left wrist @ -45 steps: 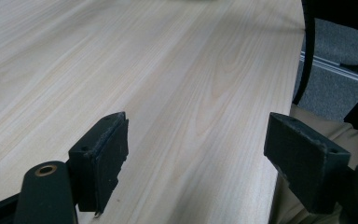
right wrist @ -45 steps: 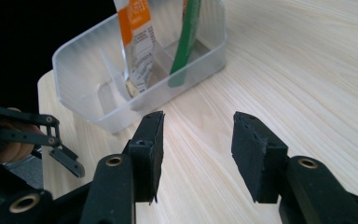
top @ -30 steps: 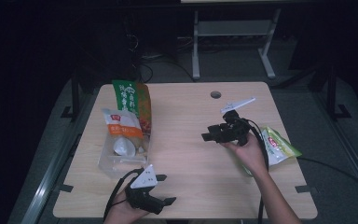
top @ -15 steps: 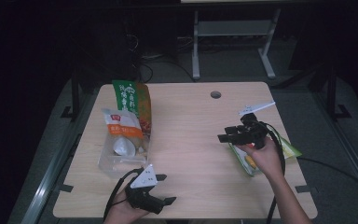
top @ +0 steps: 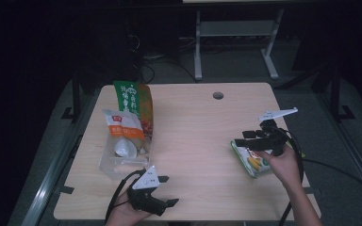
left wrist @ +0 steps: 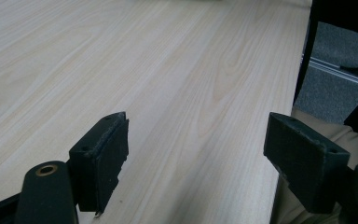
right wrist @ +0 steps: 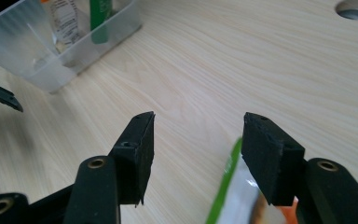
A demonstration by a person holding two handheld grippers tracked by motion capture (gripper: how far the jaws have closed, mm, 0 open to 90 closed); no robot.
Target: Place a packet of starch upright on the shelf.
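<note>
Snack packet point(top: 252, 160) lies at the table's point(top: 198, 122) four o'clock, right gripper point(top: 243, 141) hovering over it, jaws spread; left gripper point(top: 172, 203) at seven o'clock, jaws spread

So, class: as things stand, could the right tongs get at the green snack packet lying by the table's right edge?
Probably yes. The right tongs stand open just over the green snack packet, whose end lies under the jaws in the right gripper view, with nothing between them.
</note>
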